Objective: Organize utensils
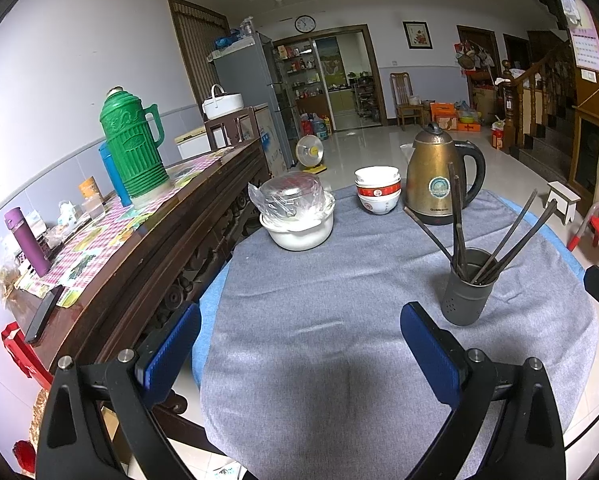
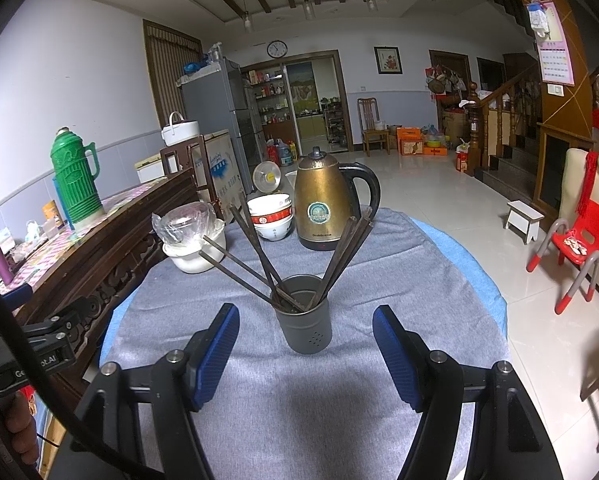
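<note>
Both grippers, left (image 1: 301, 344) and right (image 2: 305, 350), gape empty. Holder (image 2: 306, 316) with chopsticks (image 2: 259, 260) stands just ahead of my right gripper. Risk: knocking splayed sticks tips the holder.

Dark chopsticks (image 2: 255, 248) fanned outward (leaning), upright grey perforated holder (image 2: 305, 320), on grey cloth

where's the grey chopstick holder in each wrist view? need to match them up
Left wrist: grey chopstick holder sits right of centre, beyond the left gripper's right finger.
Right wrist: holder is centred, just ahead of the open right gripper.
Shared landmark: gold kettle behind the holder in both.
</note>
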`<state>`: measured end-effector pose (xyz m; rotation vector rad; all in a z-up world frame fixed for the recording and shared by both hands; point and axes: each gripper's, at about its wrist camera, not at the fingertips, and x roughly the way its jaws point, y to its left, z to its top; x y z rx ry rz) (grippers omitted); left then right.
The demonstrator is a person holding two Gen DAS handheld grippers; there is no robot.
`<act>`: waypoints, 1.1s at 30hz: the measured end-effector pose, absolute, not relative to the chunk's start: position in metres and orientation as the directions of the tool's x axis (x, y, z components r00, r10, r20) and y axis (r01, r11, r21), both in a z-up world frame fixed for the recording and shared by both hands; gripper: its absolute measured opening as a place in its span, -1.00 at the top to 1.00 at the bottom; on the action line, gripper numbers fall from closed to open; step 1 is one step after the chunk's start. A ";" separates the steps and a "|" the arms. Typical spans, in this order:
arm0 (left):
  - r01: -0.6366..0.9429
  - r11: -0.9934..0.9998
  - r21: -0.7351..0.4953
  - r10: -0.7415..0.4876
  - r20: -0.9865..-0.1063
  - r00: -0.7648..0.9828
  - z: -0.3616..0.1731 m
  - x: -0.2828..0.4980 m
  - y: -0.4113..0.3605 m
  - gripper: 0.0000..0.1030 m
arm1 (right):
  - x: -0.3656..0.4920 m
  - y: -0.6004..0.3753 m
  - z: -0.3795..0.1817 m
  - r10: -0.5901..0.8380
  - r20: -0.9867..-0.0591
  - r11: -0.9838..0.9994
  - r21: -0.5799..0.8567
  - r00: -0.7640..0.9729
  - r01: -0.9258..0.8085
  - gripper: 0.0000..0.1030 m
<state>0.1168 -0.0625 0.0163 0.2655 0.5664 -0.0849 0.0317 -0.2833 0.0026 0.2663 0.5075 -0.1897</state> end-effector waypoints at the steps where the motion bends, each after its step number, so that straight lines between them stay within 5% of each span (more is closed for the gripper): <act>1: 0.151 0.963 0.224 -0.006 -0.540 0.841 0.016 0.116 -0.062 -0.93 | 0.031 -0.283 0.002 -0.112 -0.502 0.948 0.205 0.858 0.244 -0.42; 33: 0.140 0.966 0.217 -0.002 -0.535 0.845 0.019 0.116 -0.061 -0.93 | 0.036 -0.284 0.006 -0.123 -0.490 0.952 0.187 0.863 0.242 -0.42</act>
